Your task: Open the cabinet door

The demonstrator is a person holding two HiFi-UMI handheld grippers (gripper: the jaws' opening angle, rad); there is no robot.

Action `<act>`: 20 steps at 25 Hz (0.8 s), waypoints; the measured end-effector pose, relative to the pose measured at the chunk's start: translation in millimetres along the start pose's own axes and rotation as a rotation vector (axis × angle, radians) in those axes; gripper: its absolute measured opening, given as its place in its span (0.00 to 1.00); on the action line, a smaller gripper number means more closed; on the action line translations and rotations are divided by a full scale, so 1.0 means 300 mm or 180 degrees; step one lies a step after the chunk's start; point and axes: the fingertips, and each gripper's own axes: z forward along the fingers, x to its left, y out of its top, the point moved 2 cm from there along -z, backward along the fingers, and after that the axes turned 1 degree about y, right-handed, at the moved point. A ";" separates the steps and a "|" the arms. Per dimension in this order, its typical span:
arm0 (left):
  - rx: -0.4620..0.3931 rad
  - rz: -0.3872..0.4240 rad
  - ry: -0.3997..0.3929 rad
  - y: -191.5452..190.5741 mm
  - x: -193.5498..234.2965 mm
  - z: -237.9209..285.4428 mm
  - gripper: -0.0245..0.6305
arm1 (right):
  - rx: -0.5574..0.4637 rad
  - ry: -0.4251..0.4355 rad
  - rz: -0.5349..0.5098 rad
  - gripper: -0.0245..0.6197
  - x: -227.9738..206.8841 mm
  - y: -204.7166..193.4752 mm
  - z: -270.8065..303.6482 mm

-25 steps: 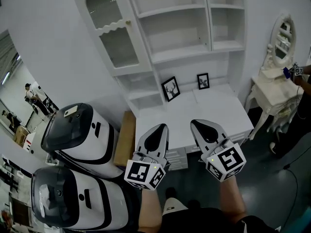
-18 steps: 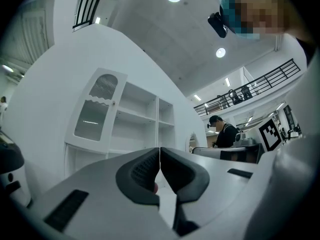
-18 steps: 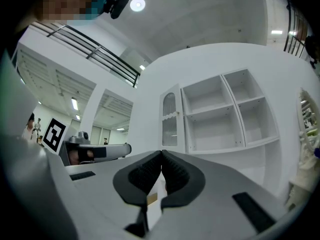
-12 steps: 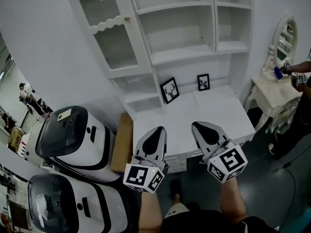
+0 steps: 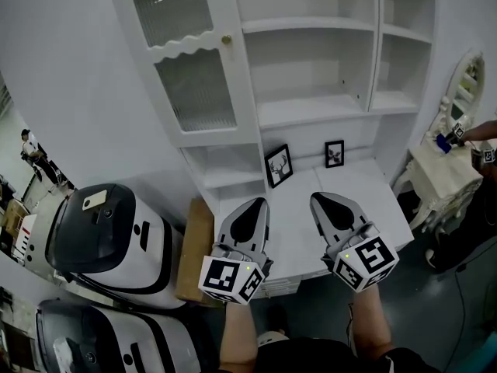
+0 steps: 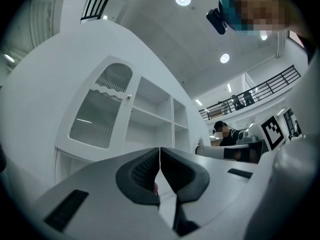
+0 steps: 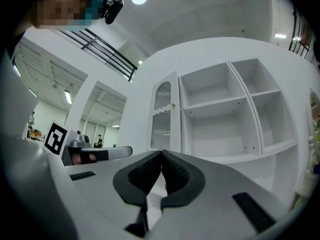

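Head view, looking steeply down. The white cabinet door, with ribbed glass panes and a scalloped cross-rail, sits at the upper left of the tall white shelf unit. It appears closed over the left-hand compartment, beside the open shelves.

The panel stands upright with its long axis vertical and its glazed face turned toward the person. A small brass-coloured knob sits on its right edge, so the hinges are judged to run down the left edge and the door to swing out leftward.

The left tool and right tool are held side by side over the white surface, well apart from the door. Each one's own view shows its jaws clenched together with nothing between them. Two black-framed pictures lean at the back of the surface.

The step in hand is judged to be the approach. To do it well, one tool, probably the left as the nearer, should rise toward the knob and part its jaws before arriving. It should then close squarely on the knob and pull along the door's arc rather than straight back, so that the small knob does not slip out.
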 end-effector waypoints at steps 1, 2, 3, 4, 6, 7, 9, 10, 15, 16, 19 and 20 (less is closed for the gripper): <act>0.0004 0.0008 -0.0013 0.001 0.030 0.021 0.07 | -0.0003 -0.0018 0.0000 0.06 -0.010 0.001 0.034; 0.0007 0.0019 -0.0025 0.003 0.060 0.039 0.07 | -0.0009 -0.0030 -0.0004 0.06 -0.016 0.002 0.066; 0.0006 0.0028 -0.0034 0.004 0.090 0.055 0.07 | -0.0018 -0.0042 -0.0007 0.06 -0.020 0.002 0.098; -0.0001 0.0035 -0.0041 0.007 0.119 0.070 0.07 | -0.0027 -0.0052 -0.0014 0.06 -0.024 0.003 0.128; -0.0019 0.0050 -0.0046 0.015 0.174 0.101 0.07 | -0.0042 -0.0061 -0.0049 0.06 -0.033 0.006 0.189; -0.0028 0.0058 -0.0050 0.019 0.200 0.115 0.07 | -0.0052 -0.0065 -0.0067 0.06 -0.037 0.010 0.218; -0.0051 0.0077 -0.0073 0.023 0.246 0.139 0.07 | -0.0084 -0.0079 -0.0093 0.06 -0.044 0.018 0.272; -0.0063 0.0087 -0.0090 0.023 0.267 0.150 0.07 | -0.0101 -0.0088 -0.0104 0.06 -0.047 0.021 0.297; -0.0068 0.0102 -0.0126 0.012 0.355 0.208 0.07 | -0.0078 -0.0101 -0.0149 0.06 -0.052 0.006 0.396; -0.0073 0.0102 -0.0142 0.011 0.363 0.223 0.07 | -0.0080 -0.0104 -0.0155 0.06 -0.059 0.006 0.407; -0.0097 0.0132 -0.0179 0.019 0.375 0.273 0.07 | -0.0130 -0.0134 -0.0160 0.06 -0.096 0.022 0.429; -0.0104 0.0147 -0.0183 0.023 0.379 0.288 0.07 | -0.0148 -0.0138 -0.0162 0.06 -0.109 0.027 0.436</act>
